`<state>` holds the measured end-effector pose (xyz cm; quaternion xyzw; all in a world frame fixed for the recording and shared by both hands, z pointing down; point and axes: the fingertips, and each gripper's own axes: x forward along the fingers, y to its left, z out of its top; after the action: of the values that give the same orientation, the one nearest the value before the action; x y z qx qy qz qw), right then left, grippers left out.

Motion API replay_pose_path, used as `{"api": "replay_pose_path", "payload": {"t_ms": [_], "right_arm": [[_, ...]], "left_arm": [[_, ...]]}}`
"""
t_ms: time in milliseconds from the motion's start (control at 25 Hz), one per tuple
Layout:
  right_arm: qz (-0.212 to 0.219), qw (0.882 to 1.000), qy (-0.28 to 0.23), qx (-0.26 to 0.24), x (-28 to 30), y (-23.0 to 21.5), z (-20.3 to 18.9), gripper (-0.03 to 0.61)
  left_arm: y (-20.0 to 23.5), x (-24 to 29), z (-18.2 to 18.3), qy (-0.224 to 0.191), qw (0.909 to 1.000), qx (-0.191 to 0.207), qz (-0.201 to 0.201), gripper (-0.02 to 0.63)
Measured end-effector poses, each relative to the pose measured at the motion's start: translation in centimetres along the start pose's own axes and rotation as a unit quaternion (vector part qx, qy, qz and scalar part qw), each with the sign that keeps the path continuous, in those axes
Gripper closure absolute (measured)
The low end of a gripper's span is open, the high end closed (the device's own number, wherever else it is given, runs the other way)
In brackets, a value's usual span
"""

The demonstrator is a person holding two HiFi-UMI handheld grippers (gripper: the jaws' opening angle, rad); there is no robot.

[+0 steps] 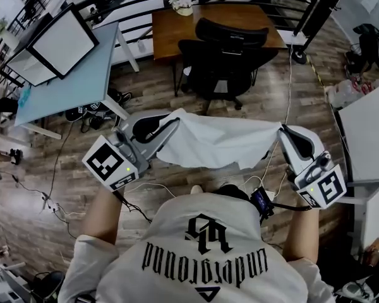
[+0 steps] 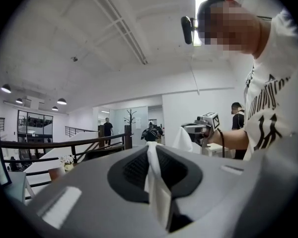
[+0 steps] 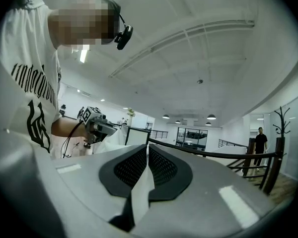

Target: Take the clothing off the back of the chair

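Bright ceiling lighting; fisheye warping, dark corners.

Clothing point(image 1: 221, 142) is matt white cloth (floor point(image 1: 153, 98): wood planks).

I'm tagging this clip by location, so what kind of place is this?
Probably an open-plan office, maybe on a mezzanine: a black office chair at a wooden desk, a pale table nearby, and a black railing.
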<state>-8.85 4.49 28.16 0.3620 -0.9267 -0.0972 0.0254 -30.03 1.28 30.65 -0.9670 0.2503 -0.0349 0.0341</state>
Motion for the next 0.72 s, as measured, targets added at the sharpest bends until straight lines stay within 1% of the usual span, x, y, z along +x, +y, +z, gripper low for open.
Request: {"api": "replay_pose_path", "payload": {"t_ms": [160,400,520,720], "right_arm": [[0.006,1.0,0.006,0.01,-1.0,0.8,-0.7,0.561],[0.011,1.0,0.01,0.009,-3.3,1.4,-1.8,0.561],[0.018,1.0,0.016,0.008,-4.8,2.0,-2.3,0.561],[0.021,0.999,0.019,0.016,-8.2,2.3,-3.6,0.561]], "left_arm": [[-1.4,-0.3,-0.4,-0.002,0.9998,-0.007,0.016,0.535],[-3.8,-0.2,-0.2,-0.021,0.9986,-0.016,0.046,0.537],[-6.0,0.4,-0.6,-0.019,0.9981,-0.017,0.056,0.535],[-10.0,1.7,-1.5,-0.008,0.998,-0.007,0.062,0.535]]}}
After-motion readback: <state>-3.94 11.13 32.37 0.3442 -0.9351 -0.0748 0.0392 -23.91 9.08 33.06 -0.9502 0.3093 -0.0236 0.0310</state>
